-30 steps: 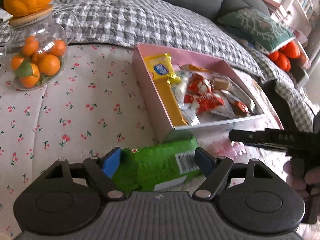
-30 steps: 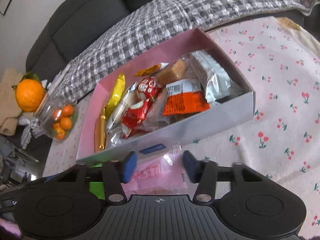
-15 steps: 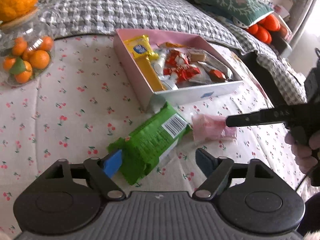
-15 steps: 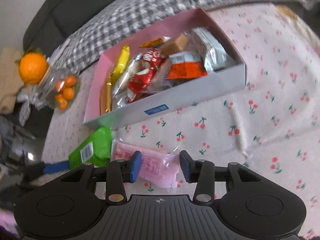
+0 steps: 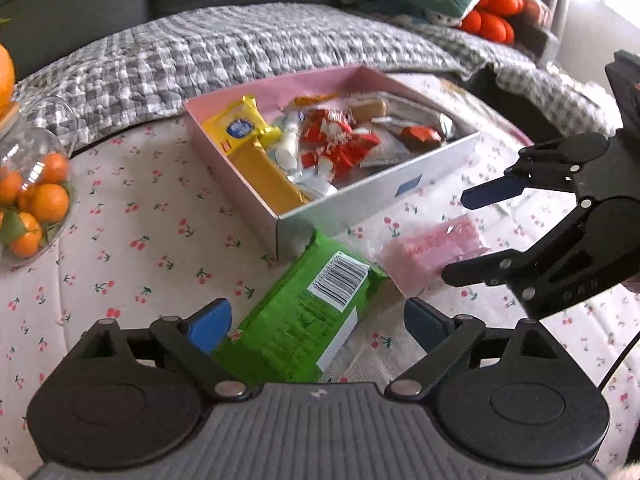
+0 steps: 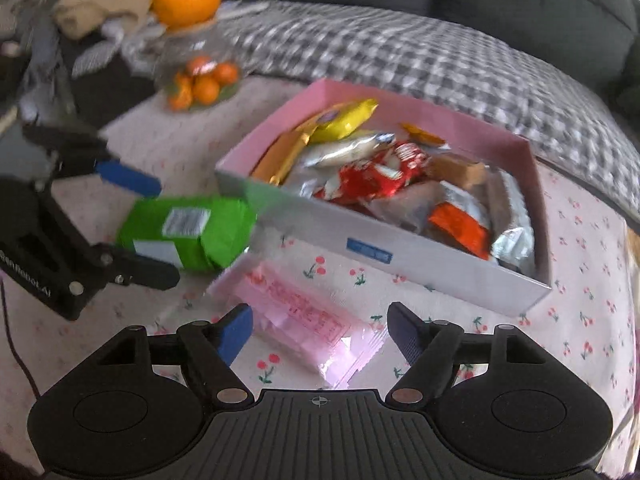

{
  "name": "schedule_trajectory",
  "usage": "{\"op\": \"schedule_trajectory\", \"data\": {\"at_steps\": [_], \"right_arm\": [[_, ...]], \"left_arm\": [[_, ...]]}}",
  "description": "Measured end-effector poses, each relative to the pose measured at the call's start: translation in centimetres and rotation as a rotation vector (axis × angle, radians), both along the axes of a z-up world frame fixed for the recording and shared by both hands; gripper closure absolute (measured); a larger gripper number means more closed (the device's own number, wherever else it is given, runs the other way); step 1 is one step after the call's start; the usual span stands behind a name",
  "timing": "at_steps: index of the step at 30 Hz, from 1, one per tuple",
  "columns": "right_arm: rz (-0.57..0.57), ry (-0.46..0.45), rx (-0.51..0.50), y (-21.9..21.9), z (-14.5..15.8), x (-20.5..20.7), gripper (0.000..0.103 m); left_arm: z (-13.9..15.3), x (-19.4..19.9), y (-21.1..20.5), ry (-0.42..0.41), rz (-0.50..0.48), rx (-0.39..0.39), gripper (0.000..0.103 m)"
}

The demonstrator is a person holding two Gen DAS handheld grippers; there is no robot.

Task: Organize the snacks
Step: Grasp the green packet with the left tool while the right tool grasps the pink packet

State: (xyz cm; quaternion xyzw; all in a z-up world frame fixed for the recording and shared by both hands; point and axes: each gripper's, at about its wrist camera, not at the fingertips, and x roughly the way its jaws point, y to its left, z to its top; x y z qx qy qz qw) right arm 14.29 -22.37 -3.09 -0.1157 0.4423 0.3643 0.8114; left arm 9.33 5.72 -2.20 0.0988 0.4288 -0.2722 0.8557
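My left gripper (image 5: 318,322) has its jaws wide open around the near end of the green snack pack (image 5: 306,316). My right gripper (image 6: 320,330) is open too, above the pink snack pack (image 6: 308,320). Both packs lie on the cherry cloth (image 5: 140,248) just beside the pink box (image 6: 404,252) full of snacks.

The left gripper (image 6: 158,230) carries white lettering reading roughly "GenRobot.AI" along its arm. The green packet (image 5: 304,316) bears a barcode whose digits are illegible, and print on the pink packet (image 6: 304,316) is blurred.
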Motion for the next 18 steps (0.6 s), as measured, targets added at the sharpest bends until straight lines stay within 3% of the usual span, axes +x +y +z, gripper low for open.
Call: {"op": "schedule_trajectory", "data": {"at_steps": [5,10,14,18], "right_arm": [[-0.06,-0.004,0.021,0.1,-0.8,0.3,0.027],[-0.12,0.036,0.003,0.8,-0.8,0.6,0.03],[-0.105,0.152,0.025,0.9,-0.2,0.8,0.03],[-0.074,0.138,0.019,1.2,-0.1,0.3,0.03]], "left_arm": [[-0.5,0.5,-0.1,0.026,0.044,0.031,0.037],[-0.5,0.8,0.5,0.087,0.147,-0.018,0.04],[0.0,0.7,0.8,0.152,0.243,-0.035,0.049],[0.3,0.4,1.1,0.159,0.232,-0.031,0.041]]}}
